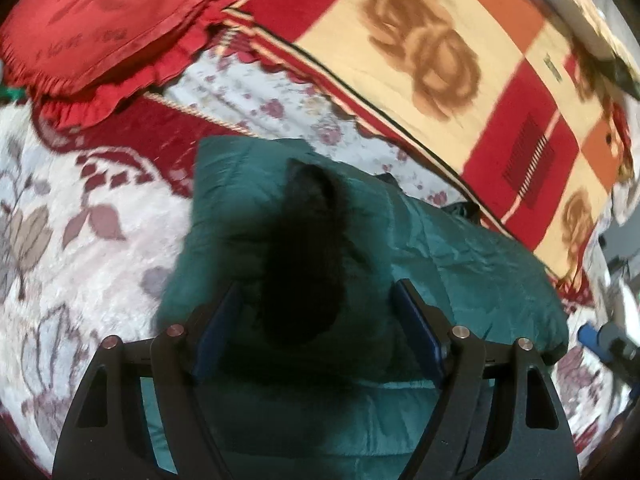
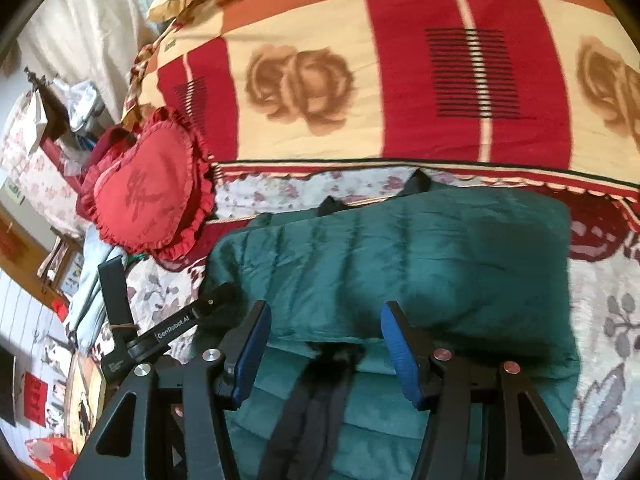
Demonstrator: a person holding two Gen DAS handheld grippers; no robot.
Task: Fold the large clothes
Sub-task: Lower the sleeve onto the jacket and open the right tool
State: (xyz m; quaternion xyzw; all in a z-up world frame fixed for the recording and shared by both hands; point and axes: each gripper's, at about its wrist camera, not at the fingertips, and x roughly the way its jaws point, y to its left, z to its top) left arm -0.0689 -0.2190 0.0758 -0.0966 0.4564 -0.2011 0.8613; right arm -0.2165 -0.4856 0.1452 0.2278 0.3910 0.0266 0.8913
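Both sets of fingers (image 1: 416, 336) (image 2: 400, 352) gape open over the jacket (image 2: 420, 248) – nothing gripped. It lies part-folded on the bed (image 2: 600, 320), below the blanket (image 2: 360, 80) edge – puffy, light, slick; pinch a quilted hem or corner
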